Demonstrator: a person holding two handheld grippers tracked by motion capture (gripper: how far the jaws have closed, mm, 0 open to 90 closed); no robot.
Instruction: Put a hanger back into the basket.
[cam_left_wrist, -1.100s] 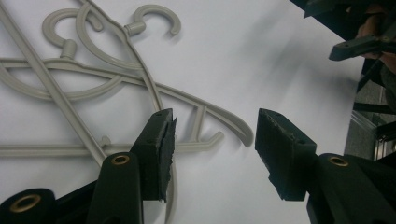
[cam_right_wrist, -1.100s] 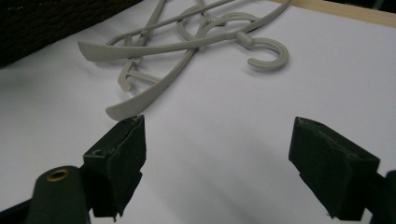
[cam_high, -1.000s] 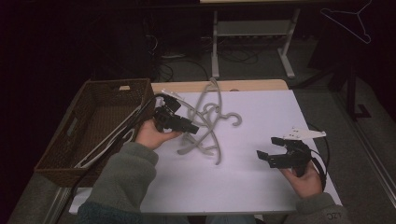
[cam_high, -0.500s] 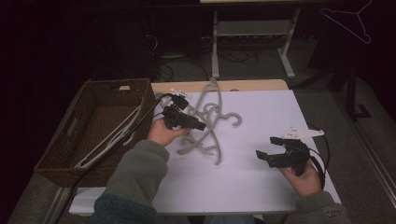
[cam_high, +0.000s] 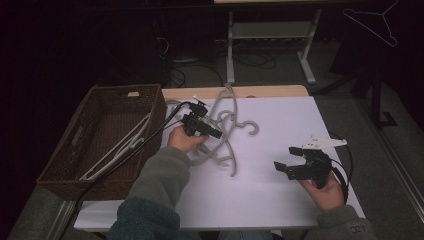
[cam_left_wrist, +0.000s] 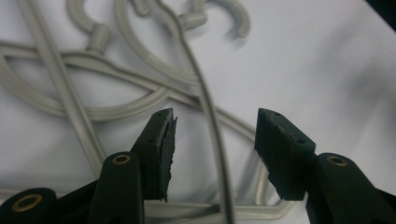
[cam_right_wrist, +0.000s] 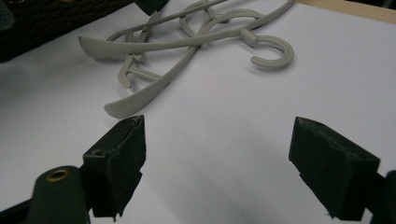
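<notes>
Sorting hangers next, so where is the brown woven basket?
In the high view the brown woven basket sits at the table's left edge, just left of the pile of grey plastic hangers, with hangers already inside.

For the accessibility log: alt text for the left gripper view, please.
The left gripper, jaws apart, straddles a thin bar of a tangled pile of grey hangers on a white table; the pads do not touch the bar.

— What does the person wear?
— Grey-green fleece sleeves with darker cuffs.
— And the tools?
— The left gripper and right gripper are black, brass rivets behind ridged fingers; a black cable trails behind, a grey plate sits above.
</notes>
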